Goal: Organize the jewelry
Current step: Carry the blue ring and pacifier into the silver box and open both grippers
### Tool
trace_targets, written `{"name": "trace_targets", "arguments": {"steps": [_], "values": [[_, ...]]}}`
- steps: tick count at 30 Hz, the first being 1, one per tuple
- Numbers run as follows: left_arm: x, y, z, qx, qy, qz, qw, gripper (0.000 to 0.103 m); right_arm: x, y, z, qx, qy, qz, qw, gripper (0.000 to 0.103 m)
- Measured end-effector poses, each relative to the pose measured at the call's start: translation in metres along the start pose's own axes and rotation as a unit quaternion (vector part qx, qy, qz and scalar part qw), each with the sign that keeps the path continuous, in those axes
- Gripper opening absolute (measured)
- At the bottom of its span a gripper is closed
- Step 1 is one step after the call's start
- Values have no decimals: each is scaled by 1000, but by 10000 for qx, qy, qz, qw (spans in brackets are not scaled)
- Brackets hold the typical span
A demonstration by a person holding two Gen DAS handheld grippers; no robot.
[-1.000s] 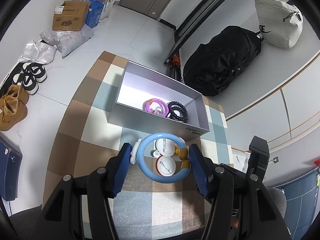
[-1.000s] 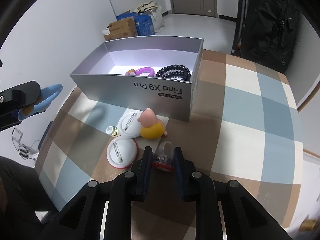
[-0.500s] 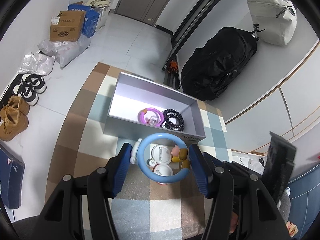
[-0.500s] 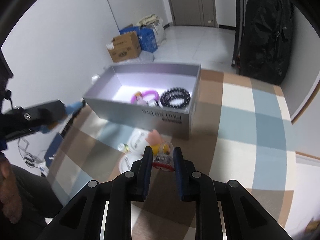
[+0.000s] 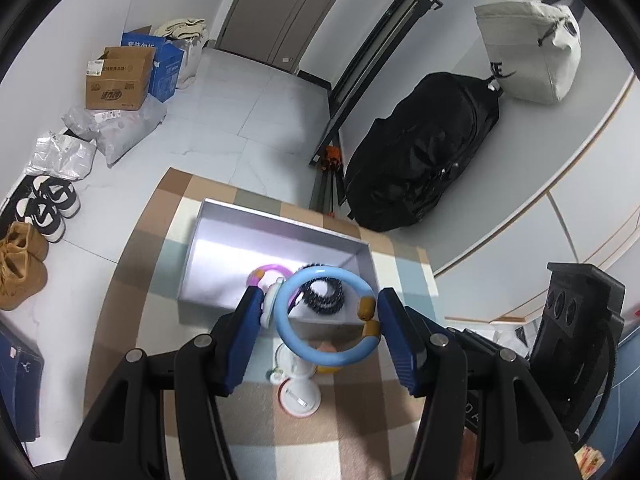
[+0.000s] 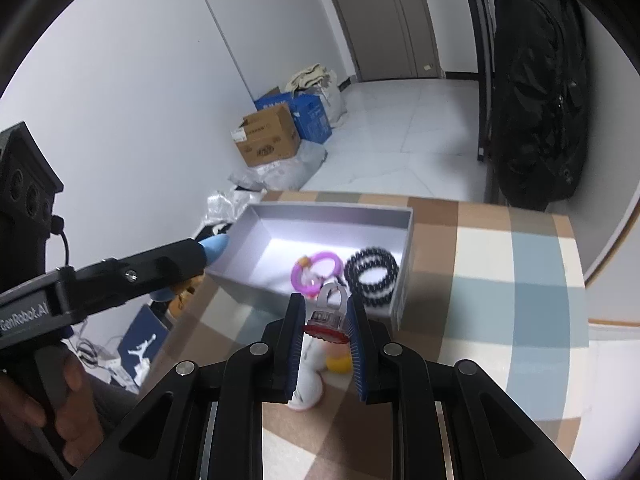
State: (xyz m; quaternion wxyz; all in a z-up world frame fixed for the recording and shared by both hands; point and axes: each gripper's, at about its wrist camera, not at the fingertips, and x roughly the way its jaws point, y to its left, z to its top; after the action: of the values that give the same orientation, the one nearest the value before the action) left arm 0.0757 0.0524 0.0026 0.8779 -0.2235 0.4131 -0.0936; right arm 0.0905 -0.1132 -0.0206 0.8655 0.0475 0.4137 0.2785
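Observation:
My left gripper [image 5: 320,320] is shut on a light blue bracelet [image 5: 292,336] with tan beads and holds it high above the near wall of the silver box [image 5: 208,264]. My right gripper [image 6: 324,328] is shut on a small clear and red ring [image 6: 328,314], raised above the table just before the box [image 6: 260,220]. A purple bracelet [image 6: 316,268] and a black bead bracelet [image 6: 372,270] lie inside the box. The left gripper also shows in the right wrist view [image 6: 120,276].
White round badges [image 5: 298,396] and a pink and yellow figure [image 6: 338,362] lie on the checked tablecloth [image 6: 520,280] in front of the box. A black bag [image 5: 420,160], cardboard boxes [image 5: 118,80] and shoes [image 5: 48,204] are on the floor around the table.
Both grippers have risen well above the table with their loads and moved toward the box. The items on the cloth have stayed in place.

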Motion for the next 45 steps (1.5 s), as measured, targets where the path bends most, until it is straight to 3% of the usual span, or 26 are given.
{"name": "trace_targets", "arguments": {"steps": [20, 32, 39, 42, 44, 45], "values": [[42, 15, 30, -395, 215, -27, 9990, 54, 36, -26, 41, 416, -27, 417, 9983, 20], [61, 25, 31, -551, 485, 84, 9973, 54, 50, -38, 40, 694, 190, 530, 9960, 20], [62, 34, 32, -873, 619, -96, 9942, 54, 60, -43, 34, 839, 435, 408, 9947, 23], [64, 38, 34, -1104, 689, -254, 9912, 56, 56, -40, 36, 740, 329, 377, 9960, 23], [63, 42, 35, -1311, 693, -421, 9880, 67, 52, -38, 37, 670, 271, 346, 9968, 31], [61, 43, 35, -1355, 653, -491, 9874, 72, 50, -38, 36, 666, 221, 367, 9969, 47]]}}
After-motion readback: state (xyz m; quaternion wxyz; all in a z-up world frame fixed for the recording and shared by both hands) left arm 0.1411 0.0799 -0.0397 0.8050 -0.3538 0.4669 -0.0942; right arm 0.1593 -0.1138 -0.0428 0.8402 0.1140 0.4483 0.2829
